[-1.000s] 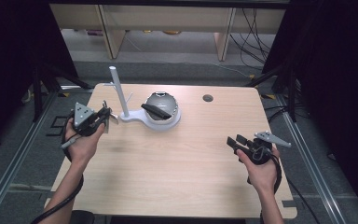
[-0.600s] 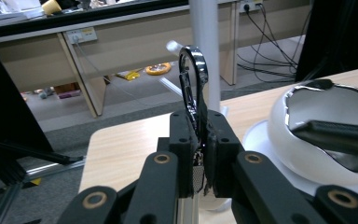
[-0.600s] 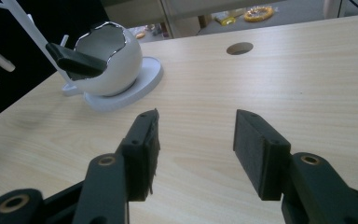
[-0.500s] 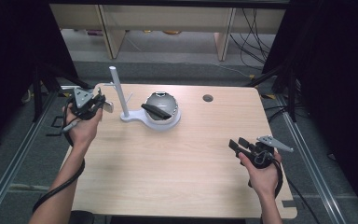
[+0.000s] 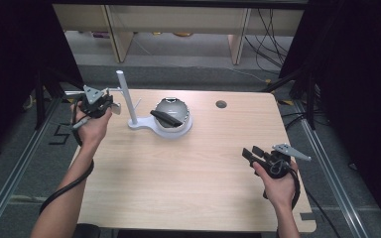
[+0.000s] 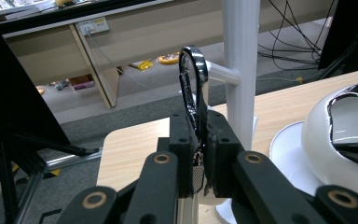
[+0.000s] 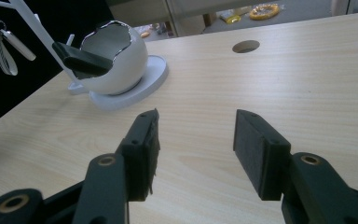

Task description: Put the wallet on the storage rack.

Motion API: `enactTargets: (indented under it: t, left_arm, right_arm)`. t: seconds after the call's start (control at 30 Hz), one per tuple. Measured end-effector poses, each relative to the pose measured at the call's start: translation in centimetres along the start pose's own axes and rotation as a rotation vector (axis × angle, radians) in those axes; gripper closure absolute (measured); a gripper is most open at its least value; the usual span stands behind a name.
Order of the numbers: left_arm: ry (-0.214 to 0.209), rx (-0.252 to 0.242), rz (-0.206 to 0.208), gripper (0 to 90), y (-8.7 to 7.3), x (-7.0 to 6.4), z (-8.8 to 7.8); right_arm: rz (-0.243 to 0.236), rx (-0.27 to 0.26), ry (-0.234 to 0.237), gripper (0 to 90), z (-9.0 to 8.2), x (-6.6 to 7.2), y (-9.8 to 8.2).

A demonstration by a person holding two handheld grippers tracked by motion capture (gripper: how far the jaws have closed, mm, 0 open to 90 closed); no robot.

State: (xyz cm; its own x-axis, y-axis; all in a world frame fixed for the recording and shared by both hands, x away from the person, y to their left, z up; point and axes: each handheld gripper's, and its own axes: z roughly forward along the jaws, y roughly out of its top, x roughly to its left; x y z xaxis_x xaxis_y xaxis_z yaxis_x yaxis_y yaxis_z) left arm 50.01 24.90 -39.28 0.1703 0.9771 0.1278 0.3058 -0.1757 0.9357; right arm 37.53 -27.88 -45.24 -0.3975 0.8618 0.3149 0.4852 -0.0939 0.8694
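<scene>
My left gripper [image 5: 110, 103] [image 6: 200, 140] is shut on a black key ring [image 6: 193, 77] that stands upright between its jaws. The ring's top is close to a short side peg [image 6: 220, 74] on the white post [image 5: 124, 96] [image 6: 240, 60]; whether they touch I cannot tell. The post rises from a white base that also carries a white egg-shaped bowl [image 5: 174, 112] [image 7: 114, 60] with a black object [image 5: 165, 117] [image 7: 78, 58] lying across its opening. My right gripper [image 5: 249, 153] [image 7: 196, 135] hovers open over bare wood at the front right, with nothing between its pads.
The light wooden table [image 5: 188, 168] has a round cable hole [image 5: 221, 104] [image 7: 245, 46] at the back right. Metal frame rails run along both sides. Shelving and cables lie on the floor beyond the far edge.
My left gripper has moved away from me and up, bringing the ring next to the post. The right gripper has barely shifted.
</scene>
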Motion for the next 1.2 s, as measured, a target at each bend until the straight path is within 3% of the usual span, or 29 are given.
enactTargets:
  t: [0.37, 0.5, 0.53, 0.67, 1.2]
  left_arm:
    - [0.016, -0.005, 0.031, 82.4, 0.6, -0.5, 0.3]
    - [0.015, 0.001, 0.029, 82.4, 0.6, -0.6, 0.5]
    - [0.014, 0.0, 0.03, 82.4, 0.6, -0.6, 0.6]
    - [0.011, 0.002, 0.03, 82.4, 0.6, -0.7, 0.7]
    - [0.003, 0.026, 0.04, 82.4, 0.1, -1.1, 1.7]
  right_arm:
    - [-0.013, -0.001, -0.005, 51.3, 0.1, 0.0, 0.0]
    - [-0.005, 0.002, -0.009, 51.3, -0.1, 0.2, 0.1]
    - [0.016, 0.002, 0.004, 51.2, 0.0, 0.3, 0.1]
    - [-0.003, 0.001, -0.011, 51.3, -0.1, 0.1, 0.1]
    - [0.0, 0.01, -0.006, 51.3, 0.0, 0.2, -0.1]
